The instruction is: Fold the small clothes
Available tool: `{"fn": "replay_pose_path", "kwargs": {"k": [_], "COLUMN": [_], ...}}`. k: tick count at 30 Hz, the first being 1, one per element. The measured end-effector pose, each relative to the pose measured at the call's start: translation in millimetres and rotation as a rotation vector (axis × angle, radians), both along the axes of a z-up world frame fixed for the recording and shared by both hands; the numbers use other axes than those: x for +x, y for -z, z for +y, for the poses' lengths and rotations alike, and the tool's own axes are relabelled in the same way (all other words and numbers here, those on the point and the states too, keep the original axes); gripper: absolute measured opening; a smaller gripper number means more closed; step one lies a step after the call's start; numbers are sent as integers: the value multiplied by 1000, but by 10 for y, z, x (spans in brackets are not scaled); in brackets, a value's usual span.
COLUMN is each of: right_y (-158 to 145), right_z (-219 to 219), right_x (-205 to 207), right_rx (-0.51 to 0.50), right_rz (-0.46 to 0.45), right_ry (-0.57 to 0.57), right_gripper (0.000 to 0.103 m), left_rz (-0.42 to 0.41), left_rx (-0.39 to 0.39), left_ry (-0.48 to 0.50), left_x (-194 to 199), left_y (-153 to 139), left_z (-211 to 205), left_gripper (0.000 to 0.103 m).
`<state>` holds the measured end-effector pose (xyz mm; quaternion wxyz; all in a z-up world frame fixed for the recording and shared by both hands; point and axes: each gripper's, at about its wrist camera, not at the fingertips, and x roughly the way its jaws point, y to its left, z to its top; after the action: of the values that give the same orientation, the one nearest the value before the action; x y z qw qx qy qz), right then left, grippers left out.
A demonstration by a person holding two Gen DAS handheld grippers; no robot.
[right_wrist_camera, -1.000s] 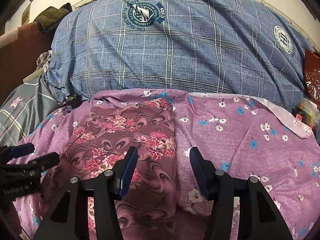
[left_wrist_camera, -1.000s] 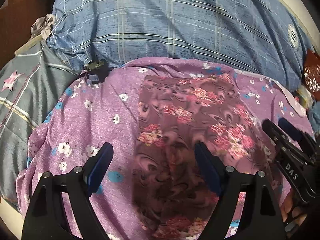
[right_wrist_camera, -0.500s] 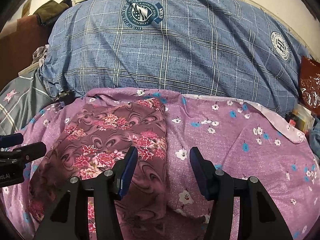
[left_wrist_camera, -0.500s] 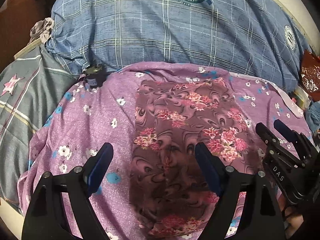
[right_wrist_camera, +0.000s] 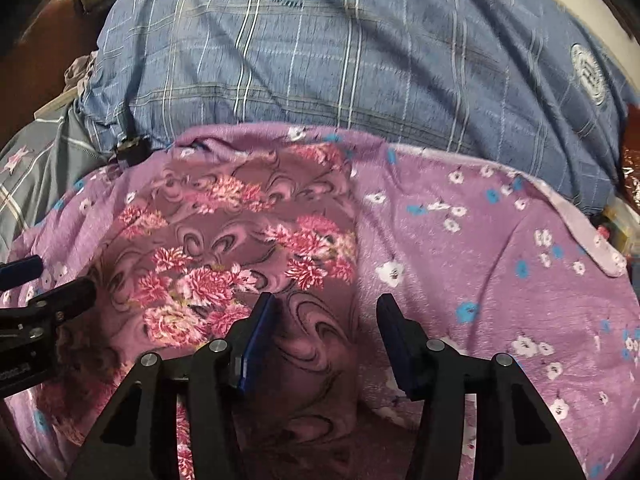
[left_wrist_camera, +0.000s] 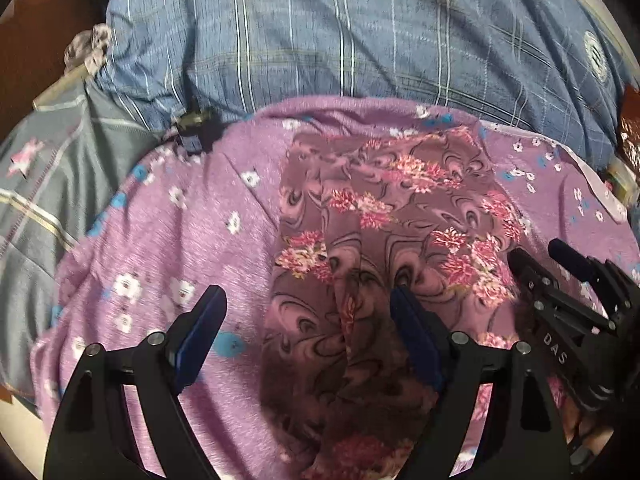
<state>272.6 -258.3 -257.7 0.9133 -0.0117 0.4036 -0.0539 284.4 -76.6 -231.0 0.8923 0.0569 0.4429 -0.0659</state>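
Mostly cloth in both views; no box, bin or basket shows, so nothing to log as contained. A maroon floral garment [left_wrist_camera: 376,248] lies flat on a purple flowered sheet [left_wrist_camera: 180,232], running from mid-frame down to the bottom edge in the left wrist view. Behind both, across the upper frame, a blue plaid pillow [left_wrist_camera: 340,40]. Grey striped bedding [left_wrist_camera: 44,184] at the left edge. A small dark object [left_wrist_camera: 198,128] sits where sheet meets pillow, too blurred to identify.

Left hand-held gripper [left_wrist_camera: 308,332]: jaws wide apart, holding nothing. Its right finger is over the garment, its left finger over bare sheet, so the garment's left edge falls between them.

Right hand-held gripper [right_wrist_camera: 326,336]: jaws apart, holding nothing. In the right wrist view the garment fills centre-left of the frame; its right edge runs down between the two fingers. Contact with the cloth cannot be judged for either tool.
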Motion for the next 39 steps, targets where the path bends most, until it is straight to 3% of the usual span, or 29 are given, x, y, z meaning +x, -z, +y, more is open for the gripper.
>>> {"fn": "replay_pose_path", "kwargs": {"k": [11, 23, 28, 33, 39], "right_y": [-247, -279, -225, -195, -89], "right_z": [136, 75, 2, -146, -476], "right_x": [-157, -191, -166, -119, -20], "right_rx": [-61, -76, -82, -14, 159], "right_rz": [-80, -89, -86, -94, -77], "right_ry": [-16, 1, 9, -13, 24], "right_gripper": [52, 52, 52, 55, 61], "left_rz": [-38, -41, 8, 98, 166], "left_rx": [-12, -18, -101, -229, -242], "left_ry": [18, 18, 23, 21, 46], "left_x": [-183, -190, -16, 241, 444], "left_y": [-225, -263, -201, -89, 34], "left_z": [42, 74, 204, 386, 405], "left_gripper": [84, 84, 84, 84, 84]}}
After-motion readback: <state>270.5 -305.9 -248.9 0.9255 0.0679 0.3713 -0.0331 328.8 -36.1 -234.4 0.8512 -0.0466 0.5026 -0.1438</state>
